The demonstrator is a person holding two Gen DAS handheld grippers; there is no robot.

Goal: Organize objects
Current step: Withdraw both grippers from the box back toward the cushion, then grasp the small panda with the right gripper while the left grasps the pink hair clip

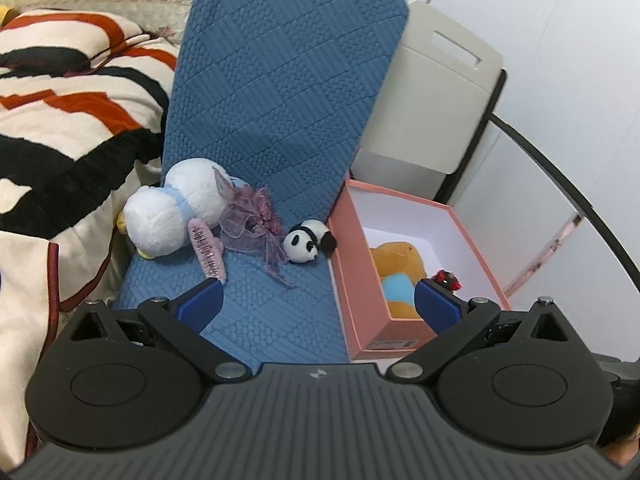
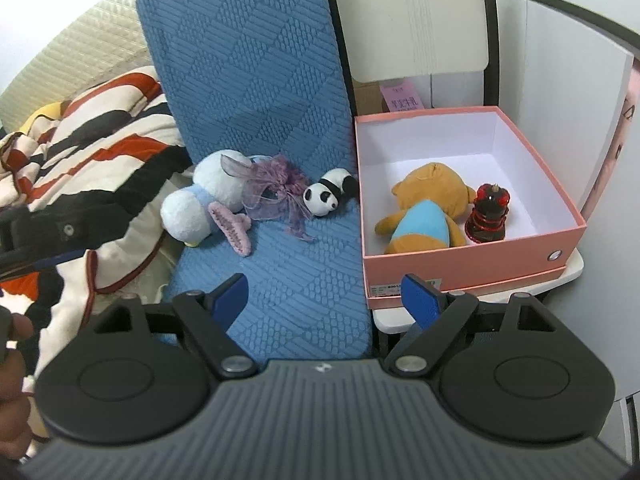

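Plush toys still lay loose on the blue quilted seat cushion (image 2: 280, 264) when you brought both tools over it, while the pink box (image 2: 472, 268) just beside its edge already held an orange plush bear (image 2: 428, 208) and a red-and-black figurine (image 2: 489, 216). Your left tool (image 1: 318, 304) was spread wide with nothing between its blue pads, and your right tool (image 2: 326, 298) was spread as well and empty, neither touching anything.

On the cushion the panda plush (image 2: 324, 196) sat nearest the box wall, close to it. The white and pale-blue plush (image 2: 200, 200) lay against the backrest, with a purple gauze bow (image 2: 276, 192) draped over it and a pink comb (image 2: 232, 224) leaning on its lower side.

Judging by looks, the panda would be light and squashy, so you could pinch it across the round head without harm. The bow was flimsy and likely to snag or trail; taking it at the bunched middle seemed safest. The comb was stiff and narrow, best gripped across its spine, not its teeth.

Your right view showed the whole box interior, the figurine standing upright, and the white surface (image 2: 572, 270) under the box. Your left view hid most of that behind a finger, but showed the striped blanket (image 1: 68, 120) more fully.
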